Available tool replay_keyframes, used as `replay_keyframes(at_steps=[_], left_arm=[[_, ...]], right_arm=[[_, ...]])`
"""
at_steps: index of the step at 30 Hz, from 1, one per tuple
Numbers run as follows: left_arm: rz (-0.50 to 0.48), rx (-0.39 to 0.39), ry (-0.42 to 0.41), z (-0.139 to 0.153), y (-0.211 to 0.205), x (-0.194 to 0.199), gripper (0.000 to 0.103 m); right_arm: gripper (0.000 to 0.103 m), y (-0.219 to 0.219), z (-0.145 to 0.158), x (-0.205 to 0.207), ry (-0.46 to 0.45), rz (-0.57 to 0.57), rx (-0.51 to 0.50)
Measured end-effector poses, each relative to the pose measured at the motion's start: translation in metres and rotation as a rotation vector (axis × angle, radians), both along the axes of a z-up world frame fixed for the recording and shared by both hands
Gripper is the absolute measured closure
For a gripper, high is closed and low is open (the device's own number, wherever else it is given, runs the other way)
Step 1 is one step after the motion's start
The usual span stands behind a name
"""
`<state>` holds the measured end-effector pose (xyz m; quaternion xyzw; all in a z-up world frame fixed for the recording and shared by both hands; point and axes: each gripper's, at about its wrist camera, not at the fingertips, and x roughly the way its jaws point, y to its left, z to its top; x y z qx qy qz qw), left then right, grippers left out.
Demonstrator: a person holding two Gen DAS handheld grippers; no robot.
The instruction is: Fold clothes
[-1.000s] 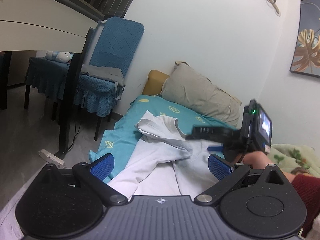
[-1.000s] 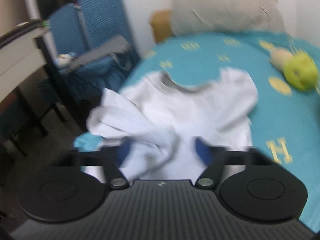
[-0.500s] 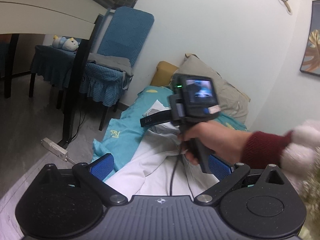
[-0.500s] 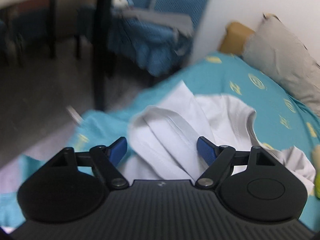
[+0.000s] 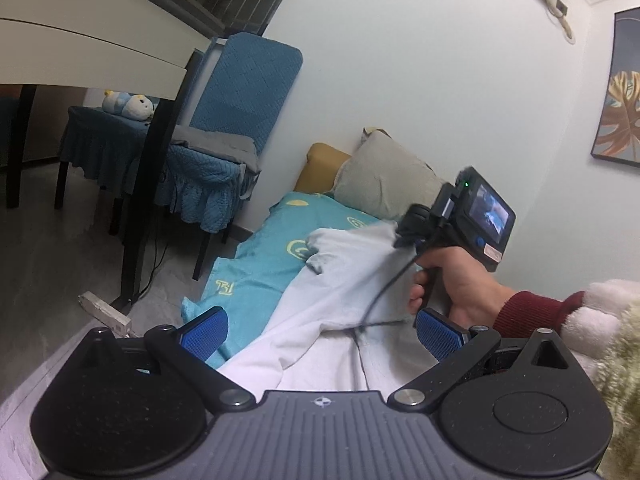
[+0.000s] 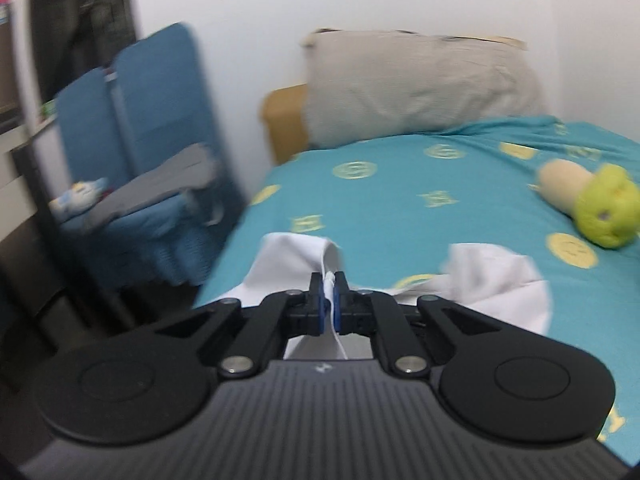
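- Shirt [image 5: 340, 280]: white, lying crumpled on the teal bed [image 5: 260, 264], its near part trailing toward the bed's edge. Not yet folded, by my judgement; no flat layers or clean creases show.
- My right gripper [image 6: 329, 304]: fingers pressed together on a fold of the shirt's edge, white cloth visibly caught between the blue pads. From the left view, that cloth rises to the gripper in a taut ridge, so I judge the hold is there to lift and spread the garment.
- My left gripper [image 5: 320, 332]: fingers spread wide, nothing between them, hovering over the shirt's near part. I judge it is placed to take a second hold so the cloth can be stretched between two points.
- Plush [image 6: 588, 204]: green and tan, lying on the bed well to the right of the shirt; not in the way.
- Pillow [image 6: 420, 88]: at the head of the bed, well apart from the shirt.
- Risk: the right view is blurred, so I cannot tell how deep the pinch sits; a shallow hold may slip.
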<state>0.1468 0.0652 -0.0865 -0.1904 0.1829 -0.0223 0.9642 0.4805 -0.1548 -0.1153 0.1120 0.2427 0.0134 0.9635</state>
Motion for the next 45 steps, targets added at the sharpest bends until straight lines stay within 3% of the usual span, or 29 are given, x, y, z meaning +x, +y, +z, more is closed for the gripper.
replay_keyframes(at_steps=[5, 10, 11, 12, 14, 15, 21, 26, 29, 38, 41, 45], left_arm=[[0.007, 0.006, 0.013, -0.002, 0.002, 0.004, 0.001], [-0.024, 0.024, -0.008, 0.002, -0.001, 0.006, 0.001], [-0.047, 0.038, -0.032, 0.005, -0.005, 0.004, 0.001], [-0.078, 0.054, -0.063, 0.009, -0.009, 0.001, 0.001], [-0.136, 0.089, -0.121, 0.016, -0.018, -0.006, 0.0], [-0.158, 0.107, -0.14, 0.019, -0.023, -0.01, 0.0], [-0.215, 0.133, -0.21, 0.031, -0.033, -0.035, 0.0], [-0.197, 0.09, -0.267, 0.039, -0.021, -0.055, 0.0], [-0.185, 0.069, -0.274, 0.042, -0.015, -0.06, 0.0], [-0.198, 0.168, -0.228, 0.049, -0.03, -0.083, 0.0], [-0.2, 0.183, -0.16, 0.05, -0.031, -0.086, 0.0], [-0.218, 0.159, -0.07, 0.062, -0.019, -0.085, 0.0]], right_arm=[[0.096, -0.021, -0.036, 0.012, 0.096, -0.074, -0.023], [0.091, -0.022, -0.054, 0.006, 0.15, 0.067, 0.031], [0.076, -0.022, -0.054, 0.004, 0.155, 0.1, 0.041], [0.046, -0.021, -0.051, -0.002, 0.143, 0.116, 0.039], [0.005, -0.021, -0.04, -0.016, 0.101, 0.133, 0.041], [0.002, -0.022, -0.033, -0.024, 0.078, 0.14, 0.057], [0.003, -0.042, 0.008, -0.098, 0.012, 0.141, 0.017], [0.003, -0.058, 0.042, -0.16, -0.04, 0.14, -0.021], [0.003, -0.074, 0.058, -0.218, -0.059, 0.139, 0.01], [0.003, -0.093, 0.103, -0.382, -0.092, 0.142, 0.052], [0.002, -0.099, 0.093, -0.419, -0.117, 0.157, 0.1], [0.002, -0.108, 0.077, -0.431, -0.083, 0.144, 0.12]])
